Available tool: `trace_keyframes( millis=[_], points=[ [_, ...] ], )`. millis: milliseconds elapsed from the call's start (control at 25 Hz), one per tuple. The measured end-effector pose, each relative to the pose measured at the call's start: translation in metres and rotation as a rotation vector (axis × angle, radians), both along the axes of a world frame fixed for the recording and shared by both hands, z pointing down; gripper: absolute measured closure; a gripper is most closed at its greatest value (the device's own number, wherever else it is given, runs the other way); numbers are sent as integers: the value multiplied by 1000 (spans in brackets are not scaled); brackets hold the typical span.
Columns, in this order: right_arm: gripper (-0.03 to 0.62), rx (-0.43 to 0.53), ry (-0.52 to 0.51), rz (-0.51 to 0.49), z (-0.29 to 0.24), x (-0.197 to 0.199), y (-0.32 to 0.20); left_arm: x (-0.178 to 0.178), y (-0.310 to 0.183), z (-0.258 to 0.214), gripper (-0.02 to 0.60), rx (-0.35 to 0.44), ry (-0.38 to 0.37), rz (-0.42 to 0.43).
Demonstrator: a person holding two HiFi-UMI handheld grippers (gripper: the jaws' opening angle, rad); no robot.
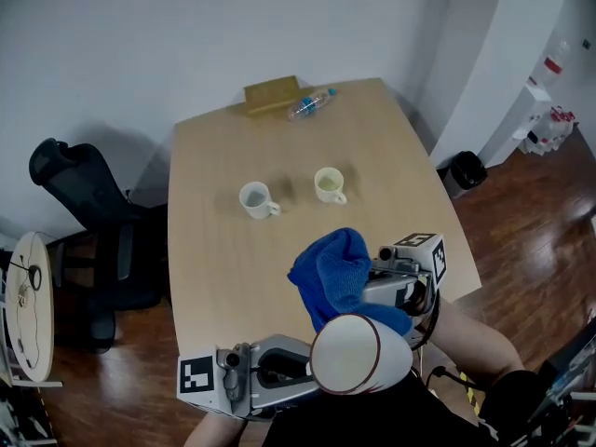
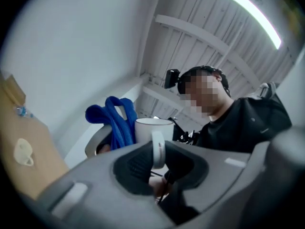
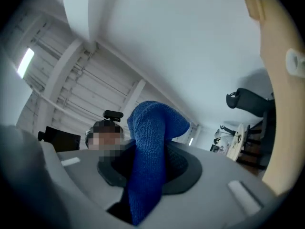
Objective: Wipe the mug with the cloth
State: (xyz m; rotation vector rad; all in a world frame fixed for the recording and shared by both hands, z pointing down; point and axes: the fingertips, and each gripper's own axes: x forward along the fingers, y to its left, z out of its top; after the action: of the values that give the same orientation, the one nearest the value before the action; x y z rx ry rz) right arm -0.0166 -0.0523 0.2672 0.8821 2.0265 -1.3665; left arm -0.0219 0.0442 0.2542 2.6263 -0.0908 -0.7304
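Three mugs show in all, one in hand. Nearest the person, the left gripper has its jaws clamped tight on the handle of a white mug, which is lifted clear of the table and lies on its side. Just beyond that mug, the right gripper pinches one blue cloth and bunches it against the mug's far side. Pick-up of both looks done, and I judge the wiping barely begun or in its first strokes; how much of the mug is clean cannot be told. Well beyond the held mug stand a pale mug and a second pale mug. Farthest from it lie one plastic bottle and one brown box.
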Motion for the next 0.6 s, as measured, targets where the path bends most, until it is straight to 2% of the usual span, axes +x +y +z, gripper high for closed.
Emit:
trace_keyframes(
  millis=[240,320,360,400,480,560,600],
  points=[
    [471,-49,28,-107,16,-25,36,11,8,-2,520,17,19,33],
    [471,-65,32,-81,19,-26,35,11,5,-1,520,2,23,13],
    [471,-62,44,-35,21,-24,28,9,1,0,520,-10,24,-10],
    [471,-53,68,36,23,-22,17,7,-4,1,520,-20,20,-48],
    [471,-10,162,248,28,-10,-19,1,-20,4,520,-25,-22,-181],
    [471,120,334,542,33,12,-60,-6,-40,7,520,-5,-101,-358],
    [471,227,444,704,33,24,-78,-9,-51,7,520,3,-139,-440]
  ],
)
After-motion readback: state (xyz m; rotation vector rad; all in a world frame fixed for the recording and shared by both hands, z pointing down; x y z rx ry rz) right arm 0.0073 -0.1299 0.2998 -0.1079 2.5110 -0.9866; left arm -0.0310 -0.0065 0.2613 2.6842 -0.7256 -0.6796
